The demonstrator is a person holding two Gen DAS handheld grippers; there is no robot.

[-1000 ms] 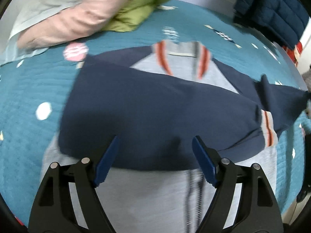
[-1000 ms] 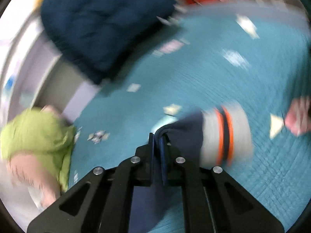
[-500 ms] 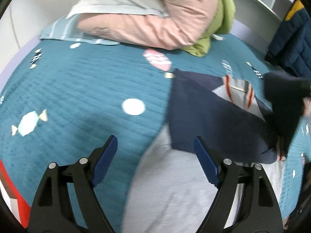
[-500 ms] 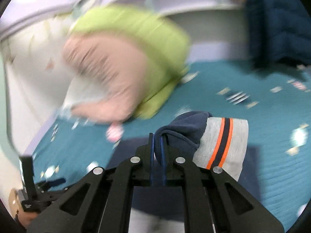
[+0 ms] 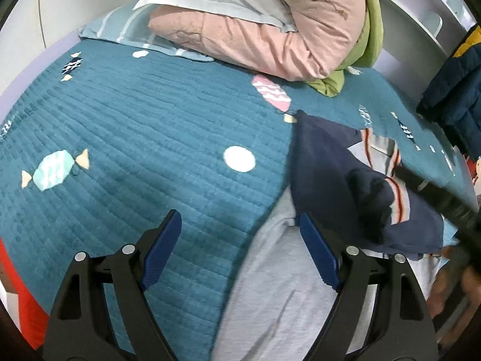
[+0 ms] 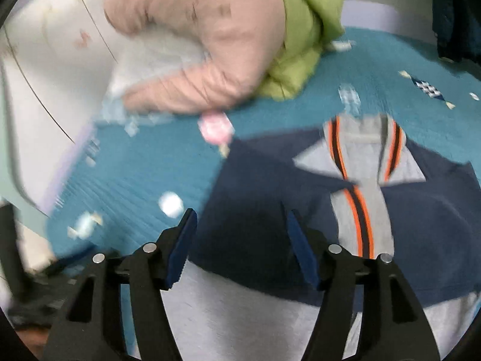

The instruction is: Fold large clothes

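Right claw (image 6: 240, 240): wide, empty; it has just let go of the striped cuff (image 6: 357, 219)
Left claw (image 5: 237, 249): wide, empty, over the hem
Jacket (image 5: 288, 294): flat on bed (image 5: 135, 138), both sleeves folded across chest
Meaning: sleeve folds done, body fold likely next
Far: pink quilt (image 5: 270, 30)

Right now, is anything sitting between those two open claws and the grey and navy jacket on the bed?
Nothing visible does. The right gripper and left gripper both hover open over the grey and navy jacket.

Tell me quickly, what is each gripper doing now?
Left gripper: open, holding nothing.
Right gripper: open, holding nothing, above the jacket.
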